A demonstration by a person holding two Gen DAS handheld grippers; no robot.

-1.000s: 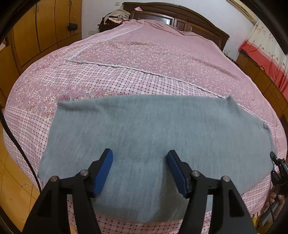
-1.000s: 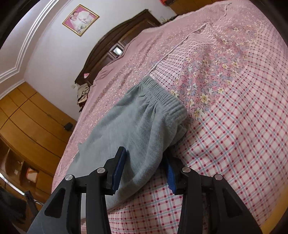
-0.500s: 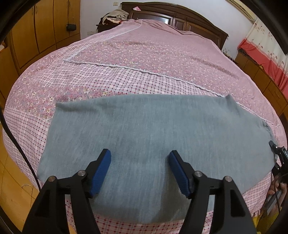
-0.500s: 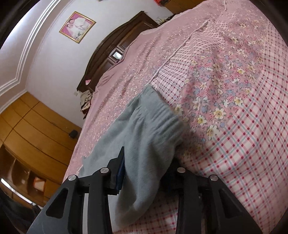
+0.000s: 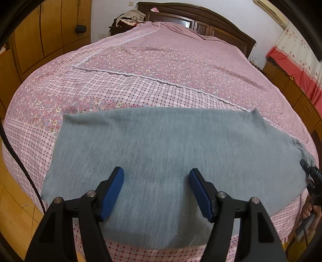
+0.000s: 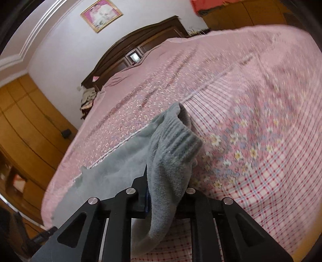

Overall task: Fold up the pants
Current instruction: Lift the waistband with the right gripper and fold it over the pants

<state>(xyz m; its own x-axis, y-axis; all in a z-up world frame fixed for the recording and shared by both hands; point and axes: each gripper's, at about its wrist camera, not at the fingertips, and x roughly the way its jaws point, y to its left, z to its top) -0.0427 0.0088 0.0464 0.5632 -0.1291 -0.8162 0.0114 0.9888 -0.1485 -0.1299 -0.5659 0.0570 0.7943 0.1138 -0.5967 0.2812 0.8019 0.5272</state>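
Grey pants (image 5: 165, 153) lie flat across the near end of a pink bed (image 5: 161, 66), folded lengthwise. My left gripper (image 5: 156, 183) is open and empty, hovering over the near middle of the pants. My right gripper (image 6: 165, 193) is shut on the ribbed waistband end of the pants (image 6: 173, 153) and holds it lifted off the bed. The right gripper also shows at the right edge of the left wrist view (image 5: 311, 177). The rest of the pants trails away to the left in the right wrist view (image 6: 104, 177).
The bed cover is pink floral and checked. A dark wooden headboard (image 5: 201, 18) stands at the far end. Wooden wardrobes (image 5: 40, 30) line the left side. A low cabinet and red curtain (image 5: 293, 66) are on the right. A black cable (image 5: 18, 161) hangs at the left.
My right gripper has closed on the waistband end and lifted it off the bed. My left gripper has stayed open above the pants, barely moving.
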